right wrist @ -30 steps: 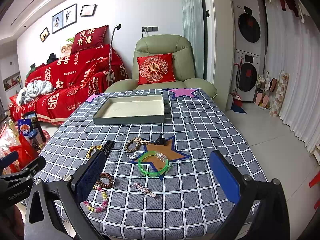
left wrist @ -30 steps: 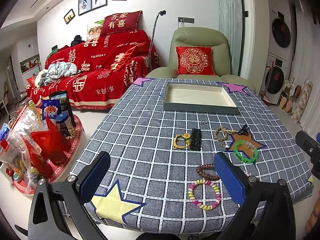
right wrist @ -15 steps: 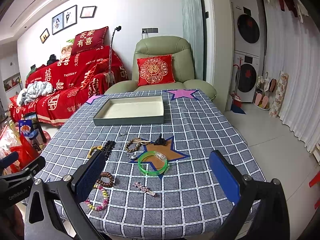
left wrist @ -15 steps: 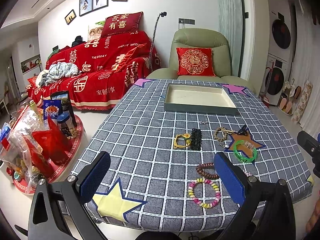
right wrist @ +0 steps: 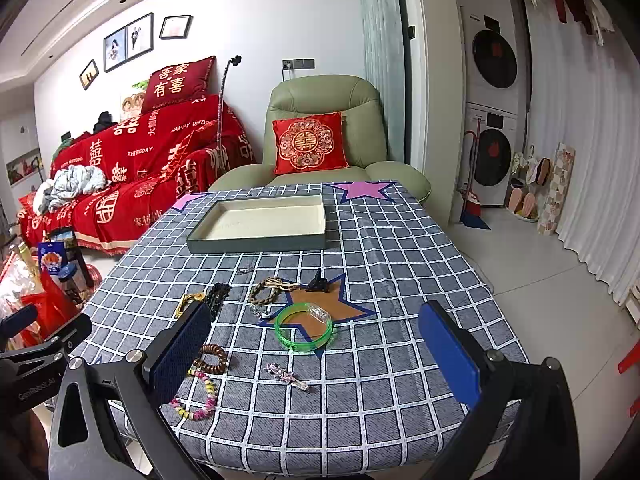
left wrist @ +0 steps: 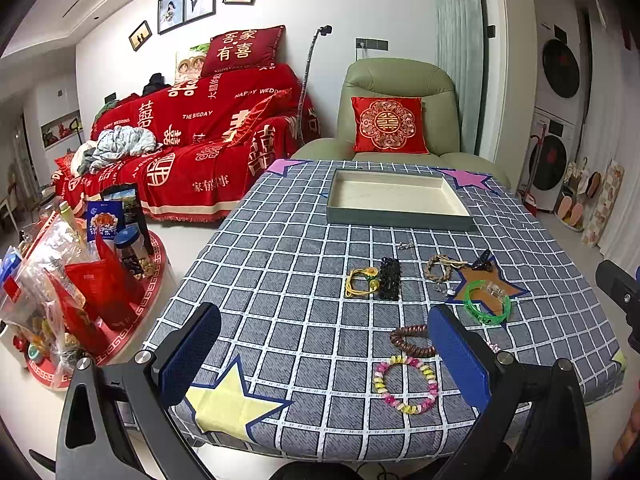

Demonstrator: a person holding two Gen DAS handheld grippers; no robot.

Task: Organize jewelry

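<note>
Jewelry lies on the checked tablecloth (left wrist: 280, 280): a pastel bead bracelet (left wrist: 405, 385), a brown bead bracelet (left wrist: 412, 340), a green bangle (left wrist: 486, 303), a black bracelet (left wrist: 390, 278), a yellow cord bracelet (left wrist: 360, 282), a braided bracelet (left wrist: 440, 268) and a pink hair clip (right wrist: 286, 376). An empty grey tray (left wrist: 398, 218) stands at the table's far side. My left gripper (left wrist: 324, 356) is open above the near edge, left of the bead bracelets. My right gripper (right wrist: 316, 356) is open above the near edge, near the green bangle (right wrist: 306, 326).
A green armchair (left wrist: 396, 120) with a red cushion stands behind the table. A red-covered sofa (left wrist: 192, 140) is at left. A round red tray of snacks (left wrist: 80, 300) sits on the floor left of the table. Washing machines (right wrist: 494, 120) stand at right.
Both grippers have drifted slightly back and up from the table; the view shows a little more of the near edge. Nothing on the table has moved.
</note>
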